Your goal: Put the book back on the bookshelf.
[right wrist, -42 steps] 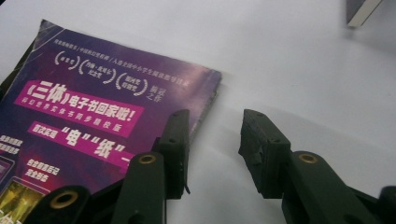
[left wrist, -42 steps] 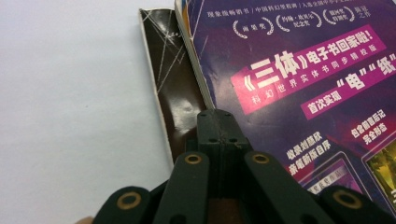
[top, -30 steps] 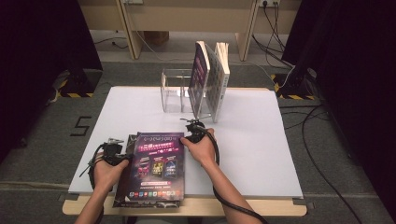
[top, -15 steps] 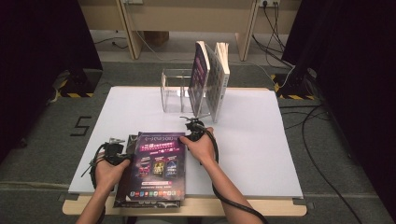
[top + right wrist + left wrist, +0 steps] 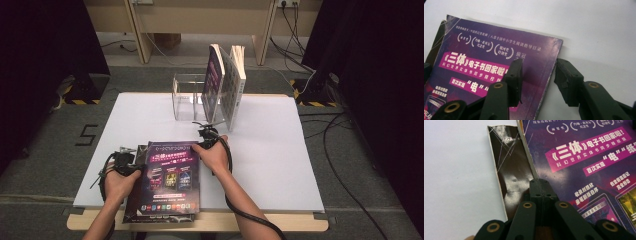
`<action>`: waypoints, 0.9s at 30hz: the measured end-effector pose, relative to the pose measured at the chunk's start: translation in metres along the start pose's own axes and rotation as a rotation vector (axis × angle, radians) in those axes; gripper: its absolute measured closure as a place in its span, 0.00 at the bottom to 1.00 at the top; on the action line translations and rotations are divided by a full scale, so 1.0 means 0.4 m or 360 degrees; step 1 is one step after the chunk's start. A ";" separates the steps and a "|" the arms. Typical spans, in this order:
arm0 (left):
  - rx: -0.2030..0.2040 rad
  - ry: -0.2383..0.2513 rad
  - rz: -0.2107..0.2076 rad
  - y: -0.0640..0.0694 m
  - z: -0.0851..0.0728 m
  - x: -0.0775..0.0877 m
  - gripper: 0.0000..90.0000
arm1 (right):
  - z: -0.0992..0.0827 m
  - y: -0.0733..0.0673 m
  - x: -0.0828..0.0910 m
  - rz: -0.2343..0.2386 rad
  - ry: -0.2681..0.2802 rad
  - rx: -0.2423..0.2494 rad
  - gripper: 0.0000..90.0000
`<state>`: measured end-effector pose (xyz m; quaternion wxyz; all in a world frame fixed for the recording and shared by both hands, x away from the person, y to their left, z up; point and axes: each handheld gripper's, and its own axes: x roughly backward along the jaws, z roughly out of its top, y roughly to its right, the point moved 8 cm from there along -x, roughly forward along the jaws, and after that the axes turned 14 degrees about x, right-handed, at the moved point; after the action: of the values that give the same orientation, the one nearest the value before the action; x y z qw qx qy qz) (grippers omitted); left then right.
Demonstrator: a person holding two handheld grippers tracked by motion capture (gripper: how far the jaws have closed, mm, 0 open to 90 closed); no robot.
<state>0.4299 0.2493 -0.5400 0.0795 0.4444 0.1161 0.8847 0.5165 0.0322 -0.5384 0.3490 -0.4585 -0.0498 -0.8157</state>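
Observation:
A purple-covered book (image 5: 171,175) lies flat on a dark book (image 5: 140,150) near the table's front edge. At the purple book's left edge sits my left gripper (image 5: 133,164), shut. In the left gripper view its closed tips (image 5: 541,181) touch that edge of the purple book (image 5: 584,157), above the dark cover (image 5: 509,165). My right gripper (image 5: 201,145) is at the book's far right corner. Its jaws (image 5: 539,63) have just been closing and straddle the right edge of the purple book (image 5: 486,45). One jaw is over the cover and the other over the table; neither pad presses.
A clear acrylic rack (image 5: 187,97) stands at the back of the white table (image 5: 280,150). Two books lean upright in it, one purple (image 5: 215,80) and one pale (image 5: 235,85). A cable (image 5: 240,210) trails along the right forearm.

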 end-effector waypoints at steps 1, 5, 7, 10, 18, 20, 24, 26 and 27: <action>0.0000 -0.0003 -0.0003 0.000 0.000 0.000 1.00 | 0.000 0.000 0.001 0.0011 0.0006 -0.0018 0.66; 0.0022 -0.0002 -0.0013 0.000 0.002 -0.001 1.00 | -0.004 0.006 0.004 0.0037 0.0030 -0.0029 0.69; 0.0017 -0.0008 -0.0008 0.001 0.002 -0.002 1.00 | -0.004 0.008 0.004 0.0050 0.0037 -0.0026 0.70; 0.0011 -0.0018 -0.0004 0.000 0.003 -0.002 1.00 | -0.004 0.008 0.006 0.0062 0.0034 -0.0060 0.71; 0.0013 -0.0025 0.0003 0.002 0.005 -0.003 1.00 | -0.006 0.007 0.010 0.0063 -0.0010 -0.0100 0.73; 0.0028 -0.0015 -0.0012 0.003 0.007 -0.005 1.00 | -0.004 0.010 0.009 0.0070 -0.0012 -0.0115 0.74; 0.0041 -0.0015 -0.0032 0.008 0.009 -0.010 1.00 | 0.008 0.020 -0.001 0.0066 0.0035 -0.0121 0.72; 0.0023 -0.0017 -0.0013 0.009 0.010 -0.010 1.00 | 0.010 0.018 -0.001 0.0078 0.0021 -0.0159 0.69; 0.0024 -0.0014 -0.0011 0.009 0.010 -0.011 1.00 | 0.011 0.018 -0.001 0.0091 0.0020 -0.0184 0.68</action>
<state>0.4357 0.2452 -0.5398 0.0797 0.4484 0.1240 0.8816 0.5241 0.0289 -0.5380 0.3456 -0.4740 0.0128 -0.8098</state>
